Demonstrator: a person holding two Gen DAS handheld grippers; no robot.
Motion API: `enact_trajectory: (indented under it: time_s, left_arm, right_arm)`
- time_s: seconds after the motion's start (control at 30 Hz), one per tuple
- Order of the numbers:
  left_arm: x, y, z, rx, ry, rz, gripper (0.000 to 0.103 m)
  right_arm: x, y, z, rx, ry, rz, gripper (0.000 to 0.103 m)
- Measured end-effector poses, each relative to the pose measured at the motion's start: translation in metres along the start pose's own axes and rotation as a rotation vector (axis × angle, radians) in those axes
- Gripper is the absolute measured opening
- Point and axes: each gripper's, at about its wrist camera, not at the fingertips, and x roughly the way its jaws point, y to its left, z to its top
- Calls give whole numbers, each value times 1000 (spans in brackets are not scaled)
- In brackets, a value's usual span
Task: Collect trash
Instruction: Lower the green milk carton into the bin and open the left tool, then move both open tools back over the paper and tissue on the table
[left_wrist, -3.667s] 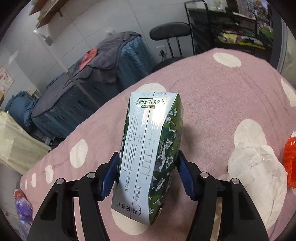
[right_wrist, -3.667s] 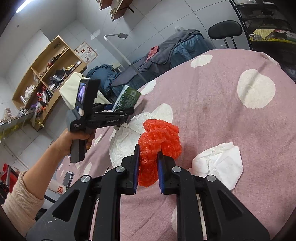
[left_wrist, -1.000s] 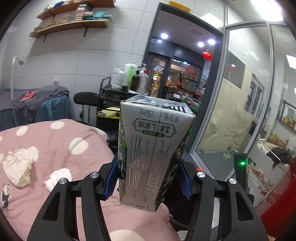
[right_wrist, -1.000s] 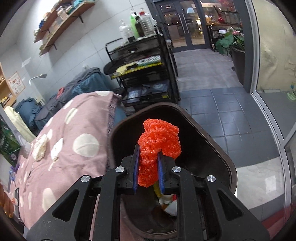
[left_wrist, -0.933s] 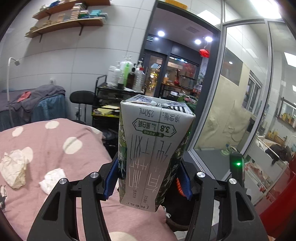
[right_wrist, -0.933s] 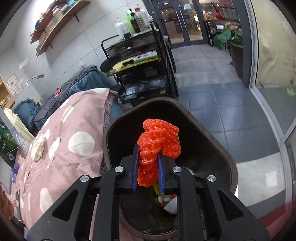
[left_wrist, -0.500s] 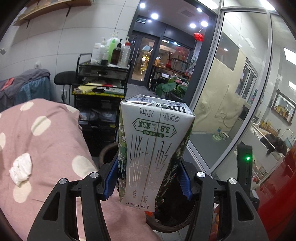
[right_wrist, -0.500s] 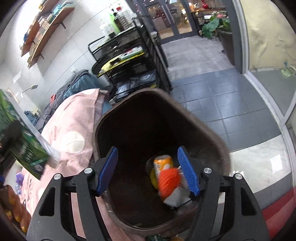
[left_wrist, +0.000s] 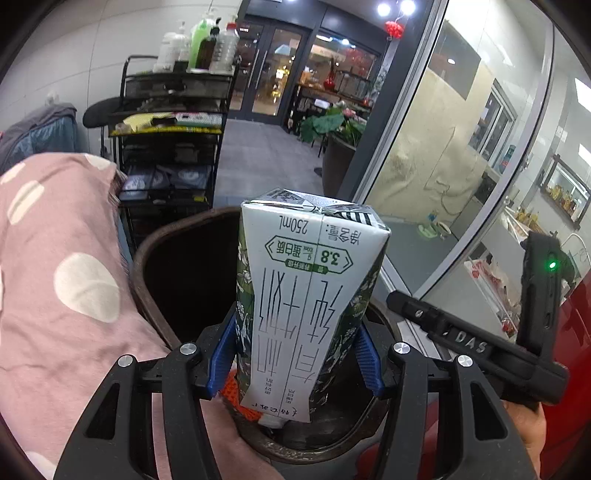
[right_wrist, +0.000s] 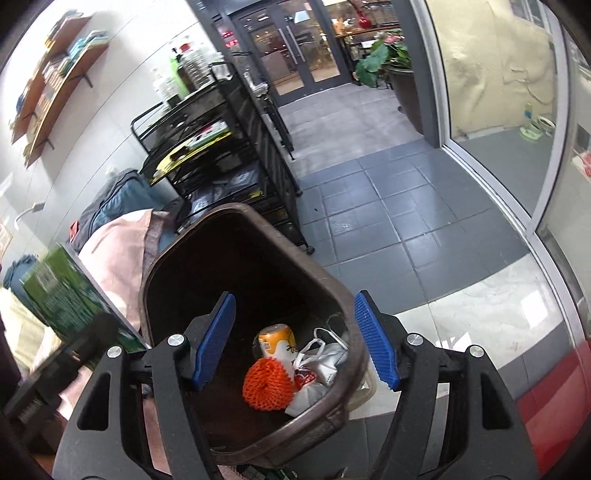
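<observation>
Left gripper (left_wrist: 295, 354) clamped on green-and-white milk carton (left_wrist: 306, 295) printed "250mL" and "3.8", over brown trash bin (left_wrist: 147, 258), right gripper (right_wrist: 291, 350) jaws apart and empty, "DAS" on its body, orange foam net (right_wrist: 267, 384) in bin beside yellow can (right_wrist: 275, 338), black rack (right_wrist: 236, 147) beyond.

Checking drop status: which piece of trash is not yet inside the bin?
The green-and-white milk carton, clamped in the left gripper above the bin; the orange foam net and can lie inside.
</observation>
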Motion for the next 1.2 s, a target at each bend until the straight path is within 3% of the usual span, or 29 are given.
enact_trajectory:
  time_s: [0.23, 0.3, 0.4, 0.57, 0.77, 1.0, 1.2]
  left_arm:
    - [25, -1, -9, -8, 112, 1, 56]
    - [27, -2, -12, 3, 126, 1, 63]
    - [24, -6, -15, 36, 115, 9, 80]
    - [18, -6, -15, 44, 97, 9, 86]
    - [-9, -8, -16, 74, 25, 39, 94]
    - [-68, -1, -16, 87, -122, 91, 97]
    - [-116, 24, -20, 44, -219, 197, 97]
  right_arm:
    - [-3, -7, 3, 7, -3, -21, 70]
    - [-5, -7, 2, 14, -16, -29, 79]
    - [-5, -8, 4, 17, -18, -33, 79]
    - [-8, -6, 4, 10, -22, -34, 79]
    - [-10, 8, 4, -16, -12, 22, 79]
    - [-6, 36, 3, -25, 37, 125, 79]
    - [-2, 82, -1, -69, 48, 206, 79]
